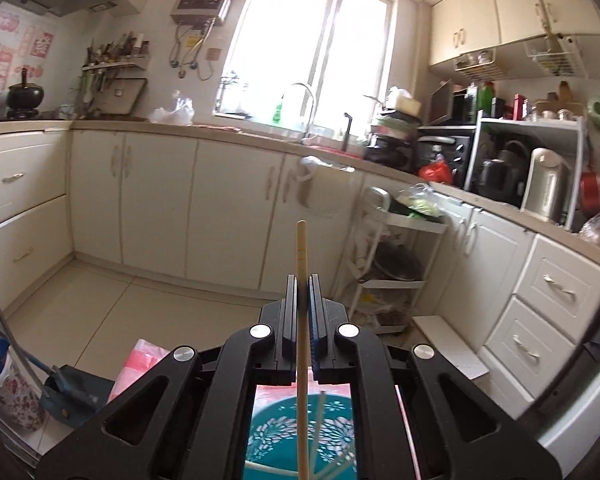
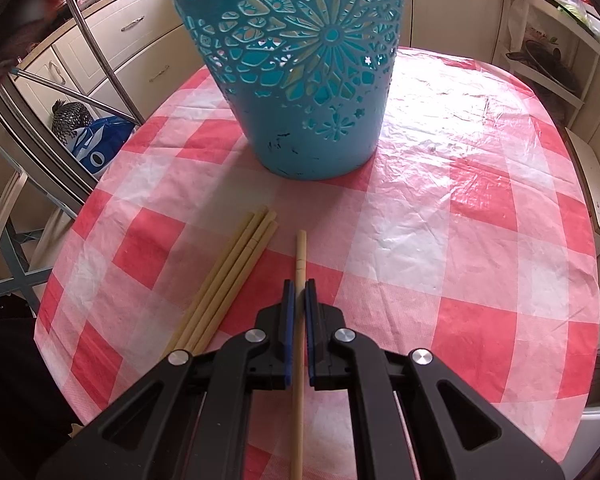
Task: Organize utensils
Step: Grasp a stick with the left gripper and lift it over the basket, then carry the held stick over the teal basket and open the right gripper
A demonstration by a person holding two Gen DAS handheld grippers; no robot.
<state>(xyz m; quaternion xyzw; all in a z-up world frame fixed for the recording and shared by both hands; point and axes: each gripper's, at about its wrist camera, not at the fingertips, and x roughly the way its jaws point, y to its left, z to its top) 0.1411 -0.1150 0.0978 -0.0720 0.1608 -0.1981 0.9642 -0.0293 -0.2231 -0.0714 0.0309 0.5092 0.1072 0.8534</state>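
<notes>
Two chopsticks in hand, one per gripper. My left gripper [image 1: 302, 280] is pinched shut on a chopstick [image 1: 301, 248], raised over the teal holder [image 1: 268, 432], whose inside shows below through the frame with a few thin sticks already in it (so I judge this one is lined up for dropping in). Its long axis runs straight along the fingers, far end pointing out toward the kitchen cabinets, near end down toward the holder. My right gripper [image 2: 299, 285] is closed around a second chopstick [image 2: 300, 256] low over the checked tablecloth [image 2: 480, 216], whether lifted or touching I cannot tell. That stick points at the teal holder's base [image 2: 312, 148]. Four loose chopsticks [image 2: 236, 264] lie bundled just left, angled toward the holder too, waiting their turn.
</notes>
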